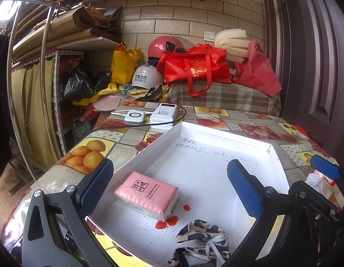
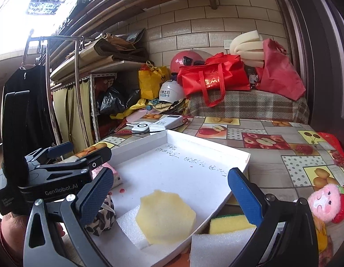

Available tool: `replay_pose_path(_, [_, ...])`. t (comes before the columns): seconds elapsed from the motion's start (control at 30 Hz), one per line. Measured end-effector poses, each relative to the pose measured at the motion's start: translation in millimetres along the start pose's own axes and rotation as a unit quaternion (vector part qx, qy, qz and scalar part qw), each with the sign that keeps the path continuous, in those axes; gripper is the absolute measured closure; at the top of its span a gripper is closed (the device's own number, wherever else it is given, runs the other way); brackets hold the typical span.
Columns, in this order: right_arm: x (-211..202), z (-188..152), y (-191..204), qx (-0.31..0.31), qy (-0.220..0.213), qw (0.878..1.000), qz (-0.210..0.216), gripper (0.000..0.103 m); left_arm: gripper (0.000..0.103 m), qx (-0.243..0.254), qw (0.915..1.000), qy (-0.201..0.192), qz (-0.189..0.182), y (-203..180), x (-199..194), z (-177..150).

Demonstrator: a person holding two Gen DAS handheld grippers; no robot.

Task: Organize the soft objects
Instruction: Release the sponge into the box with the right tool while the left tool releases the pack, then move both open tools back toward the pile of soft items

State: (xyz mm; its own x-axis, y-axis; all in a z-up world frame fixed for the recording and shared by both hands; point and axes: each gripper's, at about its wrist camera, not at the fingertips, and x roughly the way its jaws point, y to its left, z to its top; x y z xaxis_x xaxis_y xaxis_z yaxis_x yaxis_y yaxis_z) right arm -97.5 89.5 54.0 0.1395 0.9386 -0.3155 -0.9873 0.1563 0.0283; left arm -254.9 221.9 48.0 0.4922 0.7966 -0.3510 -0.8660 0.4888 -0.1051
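Both my grippers, left [image 1: 169, 184] & right [image 2: 172, 189], spread wide, nothing pinched. Tissue pack [image 1: 147, 194], patterned cloth [image 1: 198, 242] & yellow sponge [image 2: 165, 217] lie in tray [image 1: 216, 146].

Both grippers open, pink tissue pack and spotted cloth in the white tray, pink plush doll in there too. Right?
Not the doll. The right wrist view shows the pink plush doll on the tablecloth, outside the white tray. The rest holds.

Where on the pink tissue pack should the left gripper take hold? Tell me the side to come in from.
Grip the pink tissue pack across its two long sides, at mid-length, coming in from the near edge of the white tray. It lies flat and apart from the patterned cloth, and the open left gripper already straddles it.
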Motion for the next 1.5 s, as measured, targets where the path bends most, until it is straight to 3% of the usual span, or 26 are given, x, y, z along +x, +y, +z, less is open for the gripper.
replay_pose_path(0.23, [-17.2, -2.5, -4.2, 0.003, -0.009, 1.000, -0.012, 0.000, 0.000, 0.003, 0.9999, -0.014, -0.002, -1.1, -5.6, -0.3])
replay_pose_path(0.47, [-33.3, -6.9, -19.8, 0.001, -0.013, 0.998, -0.054, 0.000, 0.000, 0.026, 0.9993, -0.019, -0.020, -14.3, -13.3, -2.6])
replay_pose_path(0.67, [-34.9, -9.4, -26.8, 0.010, 0.001, 0.998, -0.058, 0.000, 0.000, 0.050, 0.9981, -0.018, -0.029, -27.1, -17.3, -5.3])
replay_pose_path(1.13, [-46.3, -12.9, -40.7, 0.038, 0.004, 0.997, -0.072, 0.000, 0.000, 0.047, 0.9982, -0.013, -0.034, -27.2, -17.4, -7.3])
replay_pose_path(1.23, [-50.5, -13.7, -47.7, 0.046, 0.003, 0.995, -0.084, 0.000, 0.000, 0.018, 0.9980, 0.016, -0.059, -24.5, -15.0, -7.6])
replay_pose_path(1.33, [-57.3, -14.6, -60.9, 0.062, 0.000, 0.994, -0.094, 0.000, 0.000, -0.070, 0.9867, 0.083, -0.121, -19.3, -18.7, 3.2])
replay_pose_path(1.43, [-71.4, -15.0, -78.9, 0.073, -0.021, 0.990, -0.117, 0.000, 0.000, -0.150, 0.9554, 0.142, -0.211, -27.7, -40.3, 31.8])
replay_pose_path(1.5, [-81.7, -14.3, -94.6, 0.082, -0.038, 0.986, -0.142, 0.000, 0.000, -0.162, 0.9338, 0.167, -0.272, -47.3, -65.1, 57.2])
